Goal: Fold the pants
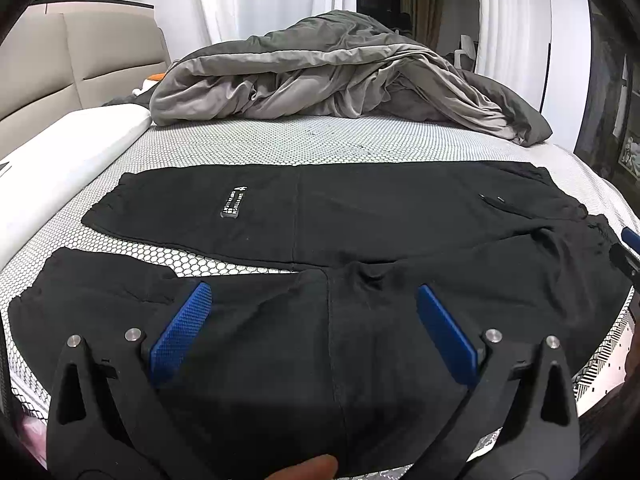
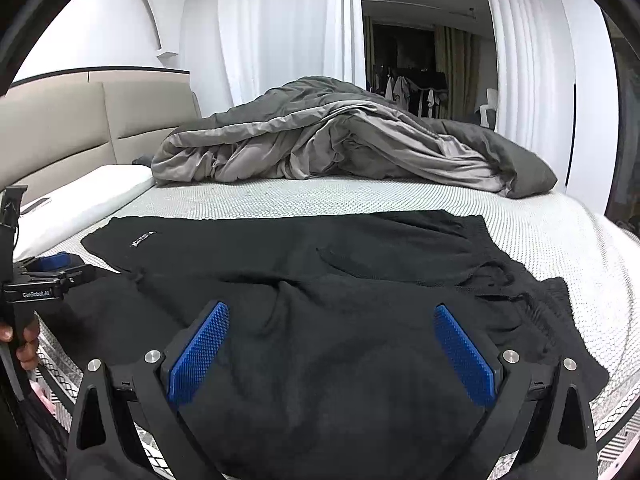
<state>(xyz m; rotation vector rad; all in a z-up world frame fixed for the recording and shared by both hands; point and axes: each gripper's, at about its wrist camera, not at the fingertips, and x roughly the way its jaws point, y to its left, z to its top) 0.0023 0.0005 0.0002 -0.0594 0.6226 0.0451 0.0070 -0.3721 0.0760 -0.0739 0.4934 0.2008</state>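
Black pants [image 1: 360, 216] lie spread flat across the bed, legs to the left, waist to the right; they also show in the right wrist view [image 2: 320, 280]. A white label [image 1: 234, 203] sits on the far leg. My left gripper [image 1: 314, 292] is open, its blue pads [image 1: 180, 332] hovering over the near leg. My right gripper [image 2: 332, 312] is open above the seat and waist area, blue pads [image 2: 464, 356] wide apart. The left gripper also shows in the right wrist view [image 2: 48, 276] at the left edge; the right gripper's tip shows at the right edge of the left wrist view [image 1: 630, 240].
A rumpled grey duvet [image 1: 340, 80] is heaped at the far side of the bed. The mattress [image 1: 320, 144] has a white honeycomb cover. A white pillow [image 1: 60, 160] and beige headboard [image 1: 60, 64] are at the left. White curtains hang behind.
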